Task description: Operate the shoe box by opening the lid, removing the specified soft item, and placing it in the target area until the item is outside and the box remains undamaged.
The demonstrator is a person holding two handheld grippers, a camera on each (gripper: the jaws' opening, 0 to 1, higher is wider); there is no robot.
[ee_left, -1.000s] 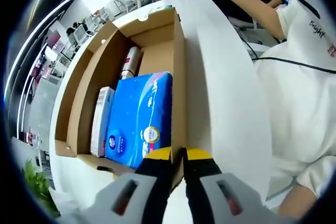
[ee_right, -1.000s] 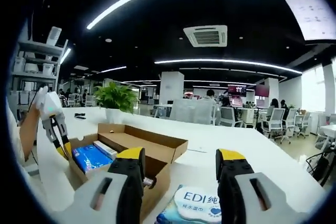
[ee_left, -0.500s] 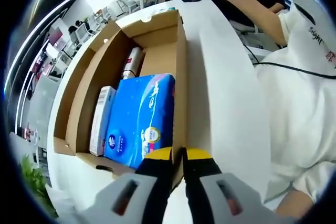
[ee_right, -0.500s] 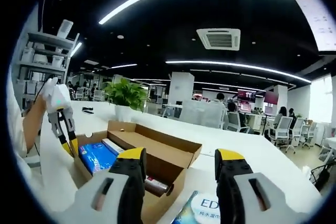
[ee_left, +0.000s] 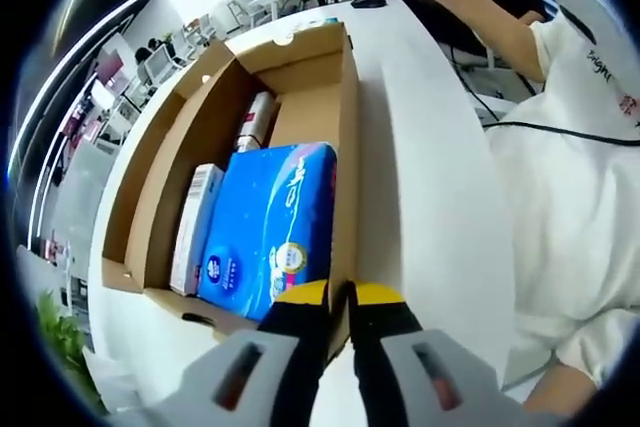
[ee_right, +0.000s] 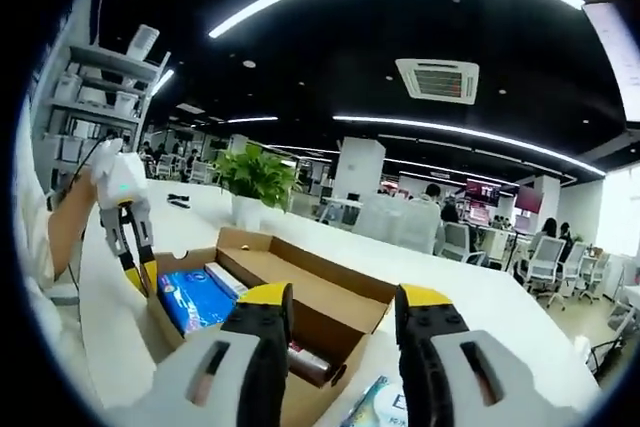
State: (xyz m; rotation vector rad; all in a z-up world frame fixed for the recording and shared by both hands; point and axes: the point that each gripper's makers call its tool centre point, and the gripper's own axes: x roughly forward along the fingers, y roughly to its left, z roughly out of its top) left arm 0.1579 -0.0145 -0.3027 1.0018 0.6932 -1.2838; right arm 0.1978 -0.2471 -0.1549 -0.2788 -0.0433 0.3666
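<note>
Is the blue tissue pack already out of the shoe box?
No, the blue tissue pack lies inside the open shoe box, beside a white carton.

right gripper [ee_right: 340, 309] fingers apart | shoe box [ee_right: 262, 299] open | left gripper [ee_right: 141, 272] at its wall

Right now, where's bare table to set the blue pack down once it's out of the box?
The white table is bare along the box wall, between it and the person's shirt. Inside the box it is crowded: blue pack, a white carton and a tube.
</note>
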